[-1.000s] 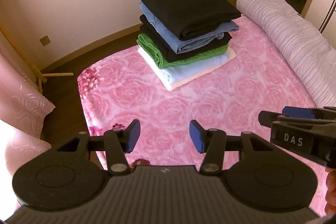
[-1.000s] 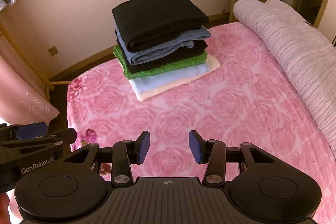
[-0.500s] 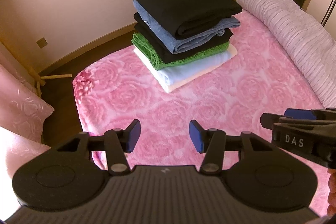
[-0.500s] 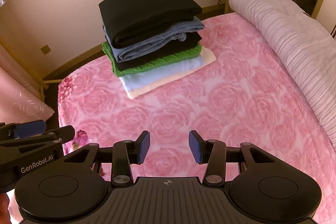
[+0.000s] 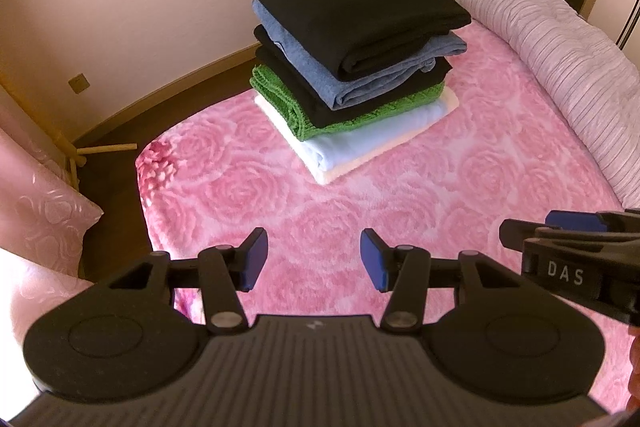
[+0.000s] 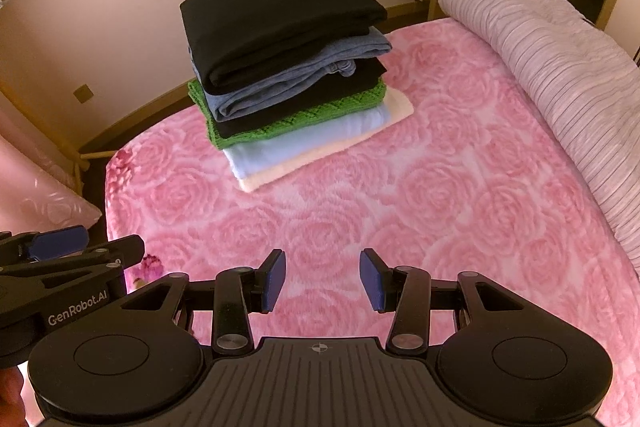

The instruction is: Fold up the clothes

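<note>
With both my left gripper and right gripper spread and empty, the folded stack upper centre leans enough that a careless nudge could topple it.

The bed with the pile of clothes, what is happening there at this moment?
A person holds two grippers above a pink rose-patterned blanket. The left gripper and the right gripper are both open and hold nothing. A stack of folded clothes, with a black piece on top, sits ahead of them untouched. A rolled striped quilt lies along the right side.
</note>
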The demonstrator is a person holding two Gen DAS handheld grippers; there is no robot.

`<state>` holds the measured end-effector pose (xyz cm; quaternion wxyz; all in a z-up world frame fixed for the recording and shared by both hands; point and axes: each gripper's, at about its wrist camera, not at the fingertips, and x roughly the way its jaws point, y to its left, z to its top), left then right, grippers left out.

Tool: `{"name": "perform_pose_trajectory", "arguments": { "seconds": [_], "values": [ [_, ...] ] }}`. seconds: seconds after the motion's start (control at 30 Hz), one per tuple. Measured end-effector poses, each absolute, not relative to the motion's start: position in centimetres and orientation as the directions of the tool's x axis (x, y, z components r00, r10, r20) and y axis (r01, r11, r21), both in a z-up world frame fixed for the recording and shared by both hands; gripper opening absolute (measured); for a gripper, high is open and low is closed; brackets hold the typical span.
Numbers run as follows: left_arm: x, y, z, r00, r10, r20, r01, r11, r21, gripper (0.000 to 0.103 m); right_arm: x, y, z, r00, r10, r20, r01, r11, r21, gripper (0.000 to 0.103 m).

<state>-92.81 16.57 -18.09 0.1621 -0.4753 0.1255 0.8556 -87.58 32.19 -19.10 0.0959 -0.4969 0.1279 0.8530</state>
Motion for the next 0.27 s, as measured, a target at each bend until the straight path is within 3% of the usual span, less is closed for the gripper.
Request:
{"name": "perform_pose_trajectory", "arguments": {
  "seconds": [0.27],
  "values": [
    [-92.6,16.8,-16.7,-0.563,0.178,-0.807,-0.413,-0.906,0.089,0.047,-87.7,32.0,-18.5,-0.503,0.041,-0.863,-0.304,-0.944,0.132,0.045]
  ]
}}
